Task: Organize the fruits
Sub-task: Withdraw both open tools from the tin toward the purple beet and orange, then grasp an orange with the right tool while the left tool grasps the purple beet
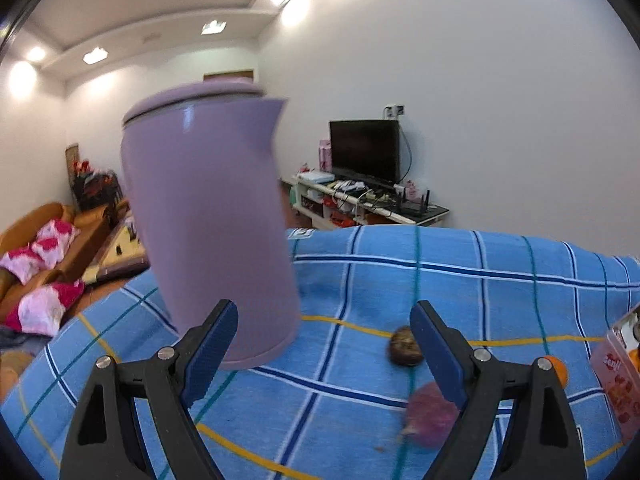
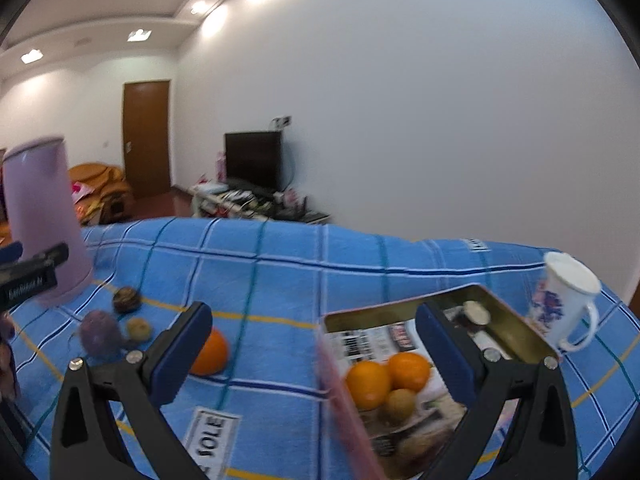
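My left gripper point(image 1: 324, 344) is open and empty above the blue checked cloth. Near its right finger lie a dark brown round fruit point(image 1: 405, 347) and a purple fruit point(image 1: 434, 414); an orange point(image 1: 558, 368) peeks out behind that finger. My right gripper point(image 2: 316, 348) is open and empty. A pink-sided metal tin point(image 2: 516, 332) sits between and behind its fingers, holding two oranges point(image 2: 386, 378) and a kiwi point(image 2: 398, 402). A loose orange point(image 2: 210, 354) lies by its left finger. Further left lie a kiwi point(image 2: 139, 329), the purple fruit point(image 2: 100, 334) and the brown fruit point(image 2: 126, 299).
A tall lilac kettle point(image 1: 208, 216) stands on the cloth just ahead of my left gripper; it also shows in the right wrist view point(image 2: 44, 220). A white flowered mug point(image 2: 568, 300) stands right of the tin. The tin's edge point(image 1: 616, 376) shows at the right of the left wrist view.
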A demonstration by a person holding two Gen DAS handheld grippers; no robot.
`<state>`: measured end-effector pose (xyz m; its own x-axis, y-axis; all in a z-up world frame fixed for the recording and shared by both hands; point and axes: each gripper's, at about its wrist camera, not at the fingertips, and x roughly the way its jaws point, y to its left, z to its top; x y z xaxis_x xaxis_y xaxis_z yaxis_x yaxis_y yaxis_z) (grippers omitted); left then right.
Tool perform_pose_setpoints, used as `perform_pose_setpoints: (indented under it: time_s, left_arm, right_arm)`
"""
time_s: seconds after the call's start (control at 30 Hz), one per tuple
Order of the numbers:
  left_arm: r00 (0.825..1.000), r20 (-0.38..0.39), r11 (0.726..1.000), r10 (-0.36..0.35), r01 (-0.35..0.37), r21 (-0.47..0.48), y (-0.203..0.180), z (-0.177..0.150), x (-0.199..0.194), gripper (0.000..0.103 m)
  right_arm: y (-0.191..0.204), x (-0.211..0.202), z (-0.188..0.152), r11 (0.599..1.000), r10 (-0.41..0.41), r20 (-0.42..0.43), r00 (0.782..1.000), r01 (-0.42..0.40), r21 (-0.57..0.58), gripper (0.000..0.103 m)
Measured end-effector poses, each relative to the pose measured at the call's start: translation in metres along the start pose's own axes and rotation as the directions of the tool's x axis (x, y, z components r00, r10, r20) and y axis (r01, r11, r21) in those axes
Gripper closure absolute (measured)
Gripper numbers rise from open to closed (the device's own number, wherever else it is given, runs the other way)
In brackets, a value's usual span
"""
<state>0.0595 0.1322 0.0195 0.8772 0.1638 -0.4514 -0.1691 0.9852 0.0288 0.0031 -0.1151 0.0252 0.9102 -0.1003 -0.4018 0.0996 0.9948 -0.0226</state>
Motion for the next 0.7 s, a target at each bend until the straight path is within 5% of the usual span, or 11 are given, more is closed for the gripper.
perform_pose_setpoints:
  time_s: [0.23,0.33,0.57,0.7]
  left_arm:
    - [0.997,-0.073,0.999,-0.013,0.011,-0.031,0.010,-0.001,0.013,0.014]
    - [0.995,-0.094,1.000,-0.030,0.031,0.002,0.003,-0.002,0.015,0.014]
    - [0.983,-0.141,0.990,-0.115,0.125,0.060,-0.015,-0.007,0.011,0.014]
    - [0.982,-0.138,0.985,-0.128,0.142,0.095,-0.022,-0.007,0.007,0.014]
  right_arm:
    - [0.034,0.034,0.004,0.994,0.109,-0.161,0.981,-0.112,-0.008,0.001]
    - [0.055,0.054,0.001,0.987,0.126,-0.239,0.963,-0.145,-0.064,0.014]
    - [0.075,0.096,-0.008,0.982,0.140,-0.416,0.899,-0.180,-0.058,0.025]
    - [0.080,0.110,-0.016,0.978,0.144,-0.493,0.858,-0.198,-0.059,0.046]
